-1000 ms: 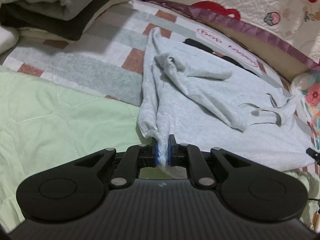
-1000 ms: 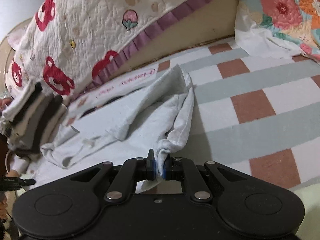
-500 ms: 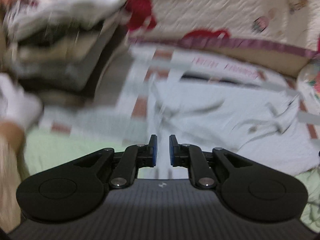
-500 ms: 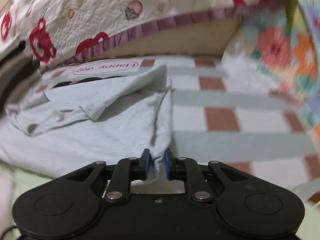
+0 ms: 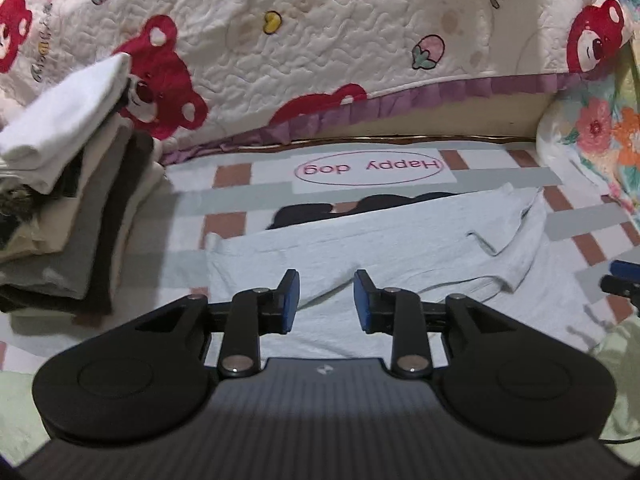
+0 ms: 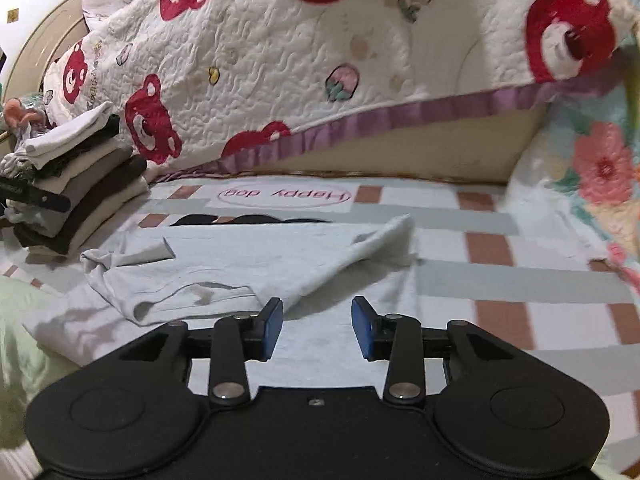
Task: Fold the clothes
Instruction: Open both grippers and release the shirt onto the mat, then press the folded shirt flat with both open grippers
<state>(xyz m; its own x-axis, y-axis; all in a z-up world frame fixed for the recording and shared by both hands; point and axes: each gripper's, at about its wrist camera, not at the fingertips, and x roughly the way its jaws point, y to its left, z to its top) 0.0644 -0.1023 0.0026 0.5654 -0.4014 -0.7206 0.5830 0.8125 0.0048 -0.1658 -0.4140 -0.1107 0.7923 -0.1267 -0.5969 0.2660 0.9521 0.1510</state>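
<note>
while both pairs of blue pads spread apart with nothing between them, one pale grey shirt point(image 5: 400, 248) lies part-folded on the checked bedcover point(image 6: 500, 280).
left gripper point(image 5: 325, 296) and right gripper point(image 6: 316, 328), jaws opening, point down over the shirt; one stack of folded clothes point(image 5: 68, 200) sits left, beside the bear quilt point(image 5: 320, 40).

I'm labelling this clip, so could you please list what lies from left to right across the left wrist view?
Stack of folded clothes → light grey shirt → right gripper tip at the edge.
</note>
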